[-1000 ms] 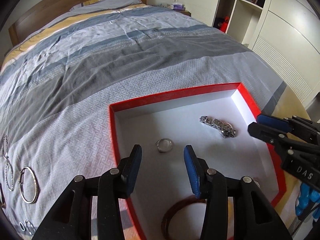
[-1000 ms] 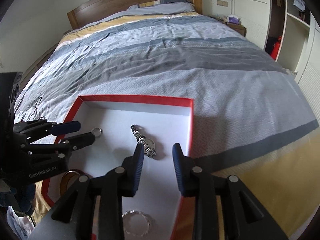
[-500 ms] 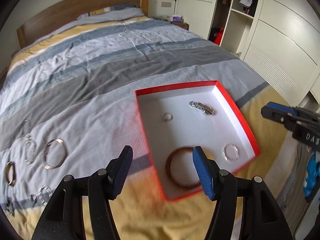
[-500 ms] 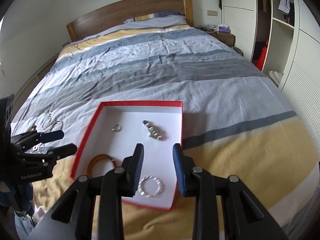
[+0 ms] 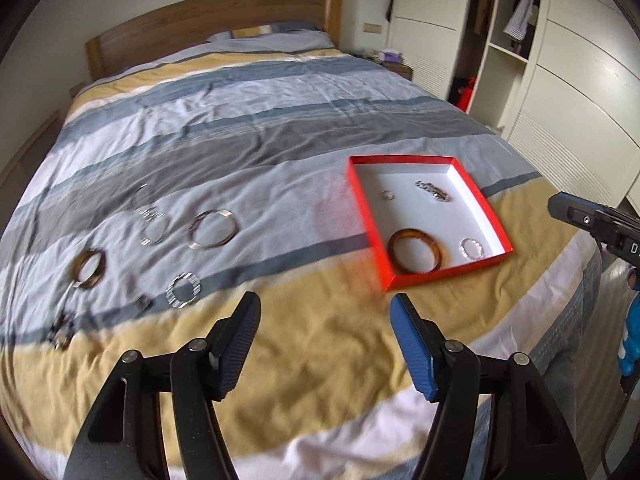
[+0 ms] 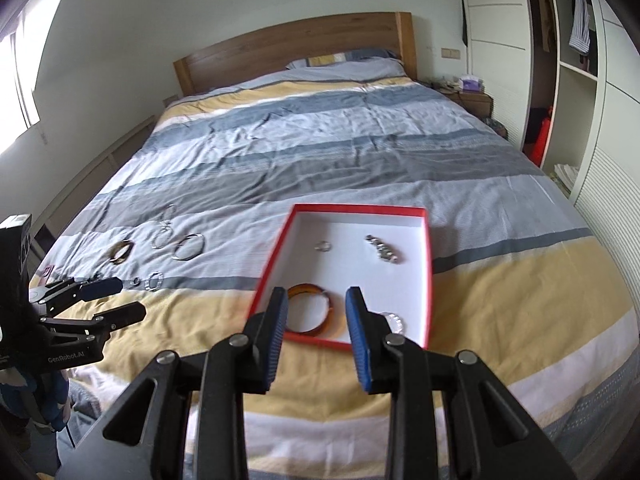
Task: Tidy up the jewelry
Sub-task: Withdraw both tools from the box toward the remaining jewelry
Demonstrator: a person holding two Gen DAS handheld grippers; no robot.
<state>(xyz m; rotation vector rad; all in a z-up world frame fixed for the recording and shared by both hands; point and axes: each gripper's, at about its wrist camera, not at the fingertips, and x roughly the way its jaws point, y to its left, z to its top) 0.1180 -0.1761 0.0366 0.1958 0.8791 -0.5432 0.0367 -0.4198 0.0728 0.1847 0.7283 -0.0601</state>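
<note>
A red tray with a white floor (image 5: pixel 472 184) (image 6: pixel 400 224) lies on the bed. In it are a brown bangle (image 5: pixel 416 254) (image 6: pixel 326 318), a small ring (image 5: pixel 387 196) (image 6: pixel 322 245), a silver chain bracelet (image 5: pixel 434 191) (image 6: pixel 383 253) and a sparkly ring (image 5: pixel 472 248) (image 6: pixel 394 321). Several more bangles lie loose on the bedspread to the left, among them a thin hoop (image 5: pixel 212 229) (image 6: pixel 188 246) and a brown bangle (image 5: pixel 89 269) (image 6: pixel 120 251). My left gripper (image 5: pixel 324 342) (image 6: pixel 110 298) is open and empty, held above the bed's front. My right gripper (image 6: pixel 316 332) is open and empty, in front of the tray.
The bed has a striped grey, blue and yellow cover (image 5: pixel 320 128) and a wooden headboard (image 6: pixel 296 48). White wardrobes (image 5: pixel 560 60) stand at the right. A bedside table (image 6: pixel 468 98) stands far right of the headboard.
Both grippers have pulled back and up from the tray, so the whole bed shows. The left gripper has opened wider and swung left toward the loose jewelry.
</note>
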